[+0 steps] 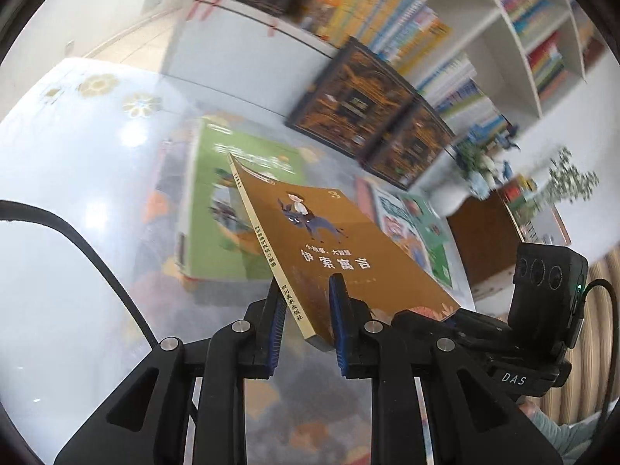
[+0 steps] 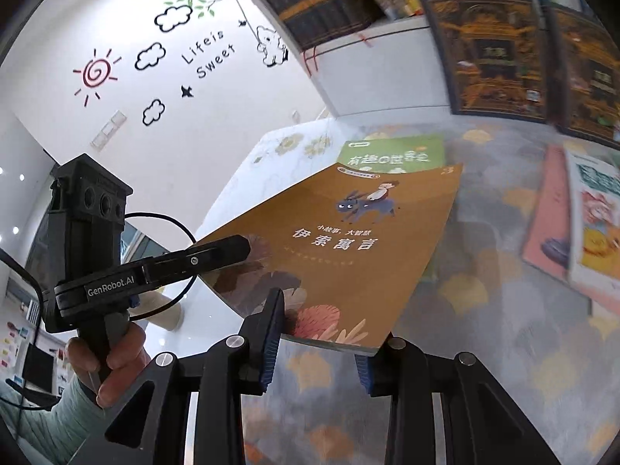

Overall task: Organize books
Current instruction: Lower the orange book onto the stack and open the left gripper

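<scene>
1. Brown book (image 1: 341, 240) is up in the air above the tabletop (image 1: 77, 155), cover up, tilted; held by both grippers at once.
2. L gripper (image 1: 306, 317): jaws clamped on the spine-side corner nearest the camera; blue pads (image 1: 338, 310) sit on either face of the book. Narrow gap, book fills it.
3. R gripper (image 2: 316, 333): closed on the near bottom edge of the same book. Left pad presses the cover; right pad is under the book edge, partly hidden.
4. In the right wrist view the L gripper (image 2: 217, 252) reaches in from the left onto the cover edge; the hand (image 2: 104, 360) holding it shows below.
5. Other items: green book (image 1: 217, 209) flat on tabletop under/behind the held one; a colourful book (image 1: 410, 224) toward the right edge; bookshelf (image 1: 503, 38) w/ rows of spines behind.
6. Handling (judgement): thin paperback, light, glossy cover, so prob. slippery in the pads. Flexible: would sag if held at one corner only; two-point hold along spine + bottom edge keeps it flat.
7. Best hold: near the spine, where it's stiffest. Avoid pinching loose page edges; they'd fan or crease.
8. Risk: background blurred, so things are moving fast; book could slide out.
</scene>
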The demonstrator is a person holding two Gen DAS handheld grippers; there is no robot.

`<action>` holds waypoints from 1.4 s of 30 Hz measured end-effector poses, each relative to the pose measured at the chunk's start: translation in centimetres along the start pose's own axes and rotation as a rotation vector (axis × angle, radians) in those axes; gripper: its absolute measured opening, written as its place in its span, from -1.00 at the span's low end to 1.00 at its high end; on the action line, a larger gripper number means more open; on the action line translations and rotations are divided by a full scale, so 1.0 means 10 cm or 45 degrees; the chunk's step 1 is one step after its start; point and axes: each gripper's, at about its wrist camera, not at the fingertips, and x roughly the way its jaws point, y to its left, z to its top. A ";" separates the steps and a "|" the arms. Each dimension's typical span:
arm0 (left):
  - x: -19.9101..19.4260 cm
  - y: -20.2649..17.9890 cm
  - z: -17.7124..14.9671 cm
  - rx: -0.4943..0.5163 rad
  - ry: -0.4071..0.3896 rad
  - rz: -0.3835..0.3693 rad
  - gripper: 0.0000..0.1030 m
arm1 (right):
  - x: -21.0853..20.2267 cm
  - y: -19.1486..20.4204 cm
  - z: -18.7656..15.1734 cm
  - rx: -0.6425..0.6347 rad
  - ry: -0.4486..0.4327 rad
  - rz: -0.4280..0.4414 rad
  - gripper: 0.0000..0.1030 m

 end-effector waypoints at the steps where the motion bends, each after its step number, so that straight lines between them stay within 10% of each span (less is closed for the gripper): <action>1: 0.02 0.07 0.03 -0.011 -0.003 0.000 -0.65 | 0.09 -0.01 0.06 -0.002 0.014 -0.002 -0.39; 26: 0.66 0.99 0.28 -0.268 0.034 0.070 -0.66 | 1.05 -0.65 0.42 0.295 0.206 -0.011 -0.36; 42: 0.22 0.64 -0.09 -0.167 0.030 0.178 -0.46 | 0.44 -0.75 -0.28 0.435 0.206 -0.011 0.11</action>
